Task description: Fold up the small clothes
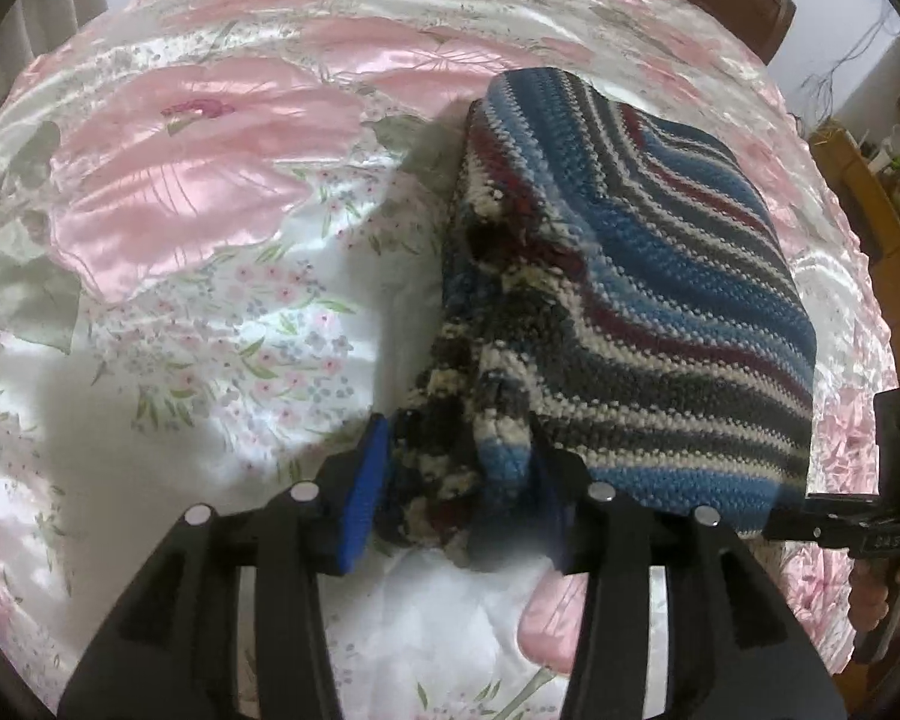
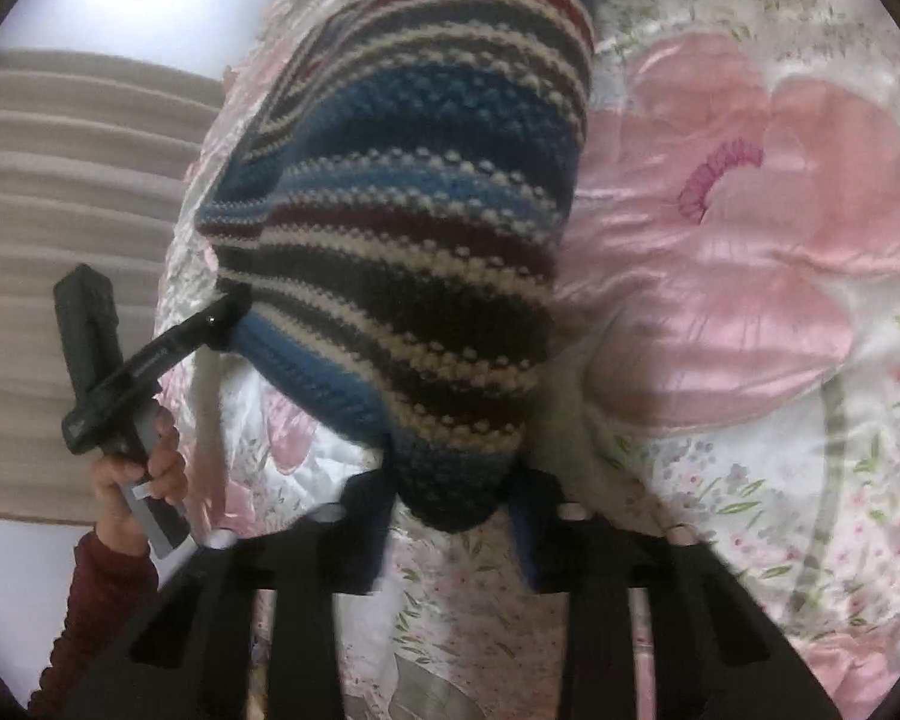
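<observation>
both grippers pinching one striped knit on the bed

the left gripper (image 1: 459,486) clamps a bunched corner of the striped knit garment (image 1: 660,276) at lower centre; the right gripper (image 2: 450,498) grips another corner. the garment lies folded on the pink floral bedspread (image 1: 198,192), right of centre.

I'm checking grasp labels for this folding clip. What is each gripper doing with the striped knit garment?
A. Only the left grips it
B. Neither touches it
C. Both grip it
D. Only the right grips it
C: the left gripper and the right gripper each pinch an edge of the striped knit garment over the floral bedspread.
</observation>
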Motion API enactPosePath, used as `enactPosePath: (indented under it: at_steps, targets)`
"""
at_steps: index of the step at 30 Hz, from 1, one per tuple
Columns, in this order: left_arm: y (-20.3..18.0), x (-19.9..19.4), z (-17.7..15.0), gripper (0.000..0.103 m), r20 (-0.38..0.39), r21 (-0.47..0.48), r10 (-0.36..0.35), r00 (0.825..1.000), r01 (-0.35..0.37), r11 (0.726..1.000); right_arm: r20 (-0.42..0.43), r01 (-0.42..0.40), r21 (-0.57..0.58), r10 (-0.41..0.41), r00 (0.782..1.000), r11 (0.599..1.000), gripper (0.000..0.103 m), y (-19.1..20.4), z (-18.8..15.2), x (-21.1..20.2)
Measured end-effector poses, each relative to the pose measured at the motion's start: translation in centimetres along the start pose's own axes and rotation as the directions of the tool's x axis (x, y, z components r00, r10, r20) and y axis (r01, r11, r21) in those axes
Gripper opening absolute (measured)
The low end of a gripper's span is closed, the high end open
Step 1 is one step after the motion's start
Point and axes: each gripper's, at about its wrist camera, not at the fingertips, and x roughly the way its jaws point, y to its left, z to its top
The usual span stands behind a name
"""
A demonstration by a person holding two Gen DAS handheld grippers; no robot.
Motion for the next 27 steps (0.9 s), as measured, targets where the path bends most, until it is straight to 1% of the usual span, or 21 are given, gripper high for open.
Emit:
enactPosePath:
  at_steps: [2,3,4,5,6,8,10,11,13,14,16,17,18,19,20,22,23,24,26,27]
  targets:
    - [-0.3,-0.2,-0.1,0.040,0.004,0.005,-0.010,1.000,0.010,1.000,0.025,0.005,-0.026,-0.005,1.000,1.000,0.023,0.4,-0.1,-1.4]
    - [-0.5,-0.2,-0.2,0.040,0.006,0.011,-0.012,1.000,0.012,1.000,0.049,0.033,-0.065,-0.030,0.998,0.997,0.022,1.0,-0.3,-2.3]
    - [-0.7,-0.2,-0.5,0.040,0.008,0.016,-0.016,1.000,0.016,1.000,0.067,0.070,-0.101,-0.063,0.996,0.992,0.021,1.5,-0.4,-2.6]
    - [-0.8,0.0,-0.7,0.041,0.008,0.017,-0.021,1.000,0.021,1.000,0.081,0.141,-0.145,-0.130,0.988,0.979,0.021,2.0,-0.7,-2.5]
    - [-0.9,0.2,-1.0,0.041,0.009,0.016,-0.024,1.000,0.023,1.000,0.074,0.172,-0.158,-0.162,0.984,0.972,0.021,2.1,-0.9,-1.8]
    - [-1.1,0.8,-1.3,0.043,0.017,0.030,-0.007,1.000,0.006,1.000,0.021,0.209,-0.140,-0.208,0.978,0.968,0.021,1.1,-1.1,0.4]
    - [-1.1,1.1,-1.5,0.045,0.021,0.030,-0.005,1.000,0.005,1.000,0.010,0.210,-0.130,-0.211,0.977,0.969,0.021,0.8,-0.8,1.6]
    - [-1.0,1.1,-1.4,0.045,0.021,0.030,-0.006,1.000,0.006,1.000,0.009,0.205,-0.130,-0.205,0.979,0.970,0.022,0.5,-0.9,1.5]
    - [-0.9,0.9,-1.3,0.051,0.018,0.029,-0.013,1.000,0.012,1.000,0.002,0.188,-0.141,-0.189,0.982,0.972,0.027,0.8,-0.6,1.1]
    - [-0.8,0.7,-1.1,0.055,0.014,0.028,-0.011,1.000,0.011,1.000,0.001,0.183,-0.144,-0.185,0.983,0.972,0.036,0.8,-0.5,0.6]
    - [-0.5,-0.4,-0.8,0.058,0.003,0.023,-0.033,0.999,0.033,0.999,0.016,0.188,-0.167,-0.188,0.982,0.968,0.055,1.4,-0.2,-0.9]
    - [-0.4,-1.1,-0.5,0.062,0.005,0.023,-0.044,0.999,0.044,0.999,0.037,0.190,-0.178,-0.186,0.982,0.966,0.059,1.6,0.1,-1.9]
    - [-0.3,-1.9,-0.2,0.067,0.014,0.026,-0.054,0.998,0.054,0.998,0.064,0.193,-0.187,-0.184,0.981,0.963,0.065,1.7,0.6,-3.0]
    - [-0.3,-3.1,0.5,0.068,0.036,0.035,-0.067,0.997,0.065,0.997,0.084,0.196,-0.187,-0.183,0.979,0.963,0.068,1.7,1.2,-3.9]
    - [-0.4,-4.0,1.1,0.070,0.060,0.042,-0.075,0.995,0.073,0.996,0.098,0.200,-0.181,-0.185,0.978,0.963,0.068,1.7,1.7,-4.4]
    - [-0.6,-5.1,3.0,0.073,0.102,0.041,-0.076,0.992,0.072,0.997,0.128,0.231,-0.154,-0.212,0.969,0.961,0.068,1.3,3.5,-5.4]
    - [-0.8,-5.4,4.0,0.074,0.117,0.033,-0.087,0.989,0.083,0.996,0.138,0.246,-0.139,-0.227,0.964,0.959,0.068,1.1,4.4,-5.6]
    - [-0.8,-5.4,5.6,0.074,0.132,0.013,-0.105,0.986,0.105,0.994,0.140,0.253,-0.115,-0.237,0.961,0.961,0.068,0.8,5.7,-5.6]
    - [-0.9,-4.9,8.0,0.074,0.145,-0.035,-0.117,0.983,0.124,0.992,0.140,0.256,-0.094,-0.241,0.960,0.962,0.068,0.3,7.0,-5.5]
    - [-1.2,-4.0,9.1,0.074,0.127,-0.057,-0.130,0.983,0.138,0.989,0.143,0.264,-0.088,-0.251,0.958,0.960,0.068,0.3,8.0,-5.3]
